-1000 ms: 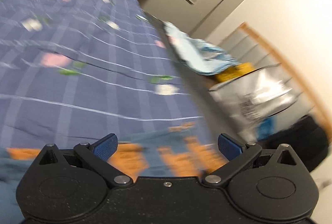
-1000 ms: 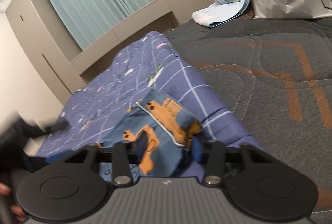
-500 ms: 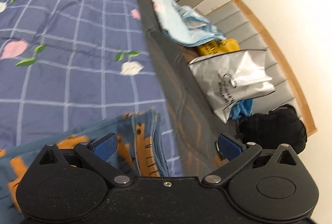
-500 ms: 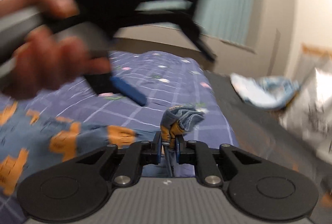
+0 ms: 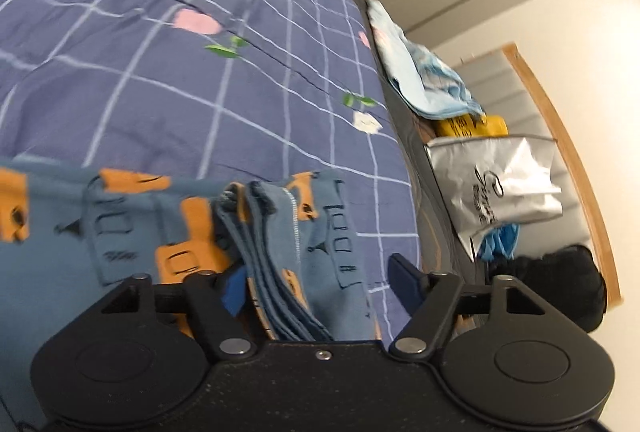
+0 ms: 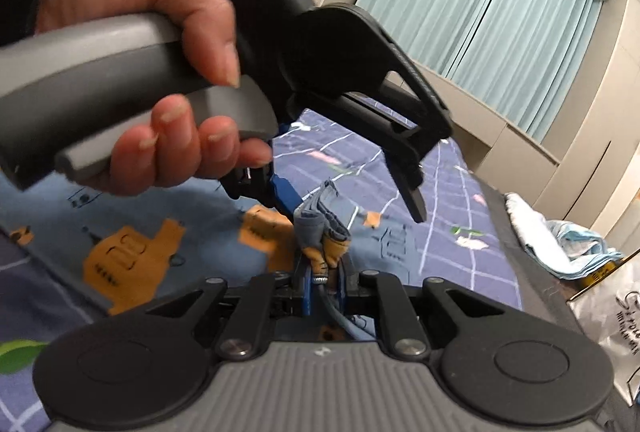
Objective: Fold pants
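Blue pants (image 5: pixel 120 232) with orange prints lie on a purple checked bedspread (image 5: pixel 200 71). A bunched stack of their folded layers (image 5: pixel 276 264) runs between the jaws of my left gripper (image 5: pixel 320 280). These jaws are closing; the left pad is at the fabric and a gap shows beside the right pad. My right gripper (image 6: pixel 322 280) is shut on a pinched wad of the pants (image 6: pixel 324 232). In the right wrist view a hand (image 6: pixel 160 71) holds the left gripper (image 6: pixel 356 209) just above that wad, straddling it.
A dark grey mattress strip (image 5: pixel 424 191) borders the bedspread on the right. On it lie a light blue cloth pile (image 5: pixel 428 83), a yellow package (image 5: pixel 472 125), a silver bag (image 5: pixel 508 183) and a black bag (image 5: pixel 560 284). Teal curtains (image 6: pixel 480 11) hang behind the bed.
My left gripper has come down over the bunched pants edge and its jaws have narrowed. The right gripper stays shut on the fabric, with the hand and left gripper now closer to it.
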A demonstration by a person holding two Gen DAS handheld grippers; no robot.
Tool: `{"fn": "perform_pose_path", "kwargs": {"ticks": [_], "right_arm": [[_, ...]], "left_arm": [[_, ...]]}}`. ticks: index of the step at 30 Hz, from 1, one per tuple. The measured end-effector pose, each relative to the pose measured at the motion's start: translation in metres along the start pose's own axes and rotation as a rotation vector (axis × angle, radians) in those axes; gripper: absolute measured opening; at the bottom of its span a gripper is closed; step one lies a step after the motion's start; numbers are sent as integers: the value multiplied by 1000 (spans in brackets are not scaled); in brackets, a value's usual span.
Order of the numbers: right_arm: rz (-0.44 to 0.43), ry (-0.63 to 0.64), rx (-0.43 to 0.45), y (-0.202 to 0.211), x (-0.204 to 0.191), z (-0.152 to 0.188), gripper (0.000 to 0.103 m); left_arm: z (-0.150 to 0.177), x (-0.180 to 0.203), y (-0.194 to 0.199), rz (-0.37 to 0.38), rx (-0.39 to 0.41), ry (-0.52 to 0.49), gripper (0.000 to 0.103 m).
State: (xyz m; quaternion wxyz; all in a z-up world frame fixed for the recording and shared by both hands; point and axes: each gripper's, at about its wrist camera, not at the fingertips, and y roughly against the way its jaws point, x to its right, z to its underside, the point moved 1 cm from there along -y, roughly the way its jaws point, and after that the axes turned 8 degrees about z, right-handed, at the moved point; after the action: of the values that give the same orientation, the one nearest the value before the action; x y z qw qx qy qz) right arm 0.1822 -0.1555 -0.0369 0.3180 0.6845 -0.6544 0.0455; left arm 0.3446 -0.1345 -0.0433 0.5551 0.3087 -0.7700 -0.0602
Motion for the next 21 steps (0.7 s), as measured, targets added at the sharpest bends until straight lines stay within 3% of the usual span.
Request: {"fn": "perform_pose_path", "kwargs": {"ticks": [7,10,11,21], "right_arm": [[-15,-40,-17,-3,9,14,15],[-16,-60,-15,-5,11,19,15],[-17,-65,-15,-6,12,19,15],[-47,-149,28,14,24,15,16]], "left_arm": [[12,-6,11,-21,87,-17,47],[15,-7,12,-38,109,-36,28],[15,-6,12,-45,112,-47,14],[21,12,38,-85,156,-95,10]]}}
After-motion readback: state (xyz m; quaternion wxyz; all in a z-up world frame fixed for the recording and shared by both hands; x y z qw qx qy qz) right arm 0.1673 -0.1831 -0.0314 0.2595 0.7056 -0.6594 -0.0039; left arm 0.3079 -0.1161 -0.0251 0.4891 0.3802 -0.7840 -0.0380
